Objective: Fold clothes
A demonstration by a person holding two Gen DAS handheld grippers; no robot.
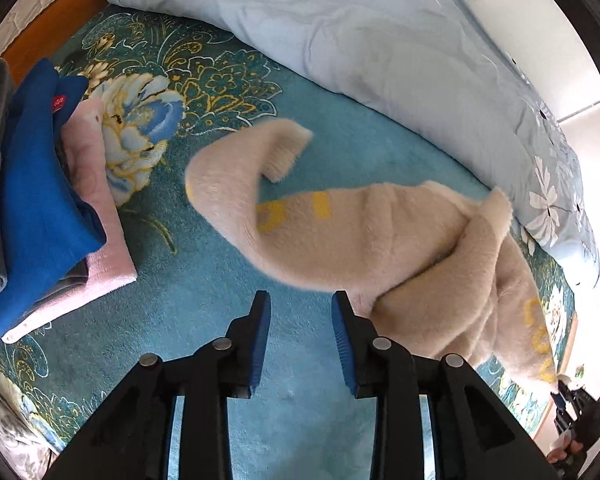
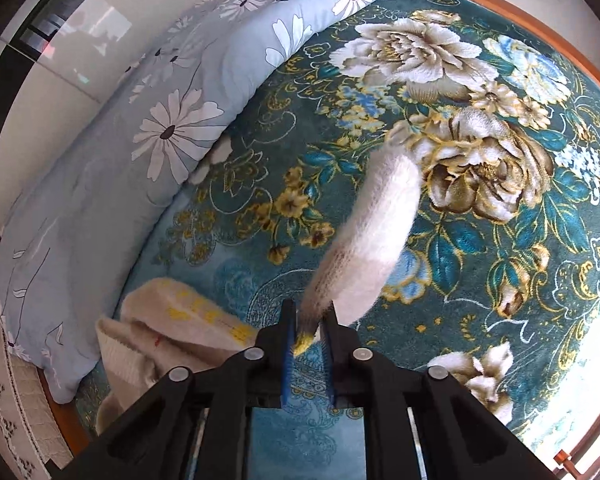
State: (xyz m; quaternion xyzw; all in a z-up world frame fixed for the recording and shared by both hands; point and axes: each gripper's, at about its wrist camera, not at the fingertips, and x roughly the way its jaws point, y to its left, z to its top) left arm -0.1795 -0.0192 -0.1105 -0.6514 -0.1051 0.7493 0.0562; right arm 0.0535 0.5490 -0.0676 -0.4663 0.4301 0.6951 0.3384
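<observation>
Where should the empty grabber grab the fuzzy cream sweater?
Probably the sleeve cuff: it curls up off the teal blanket, a thin free end. The left gripper is open; bring it straight forward. The right gripper holds another part.

1. Cream sweater (image 1: 380, 248): sleeve end motion-blurred; far hem hidden behind its own folds.
2. Folded stack (image 1: 40, 216): left part cut off by frame edge.
3. Yellow lettering (image 1: 296, 208): illegible.
</observation>
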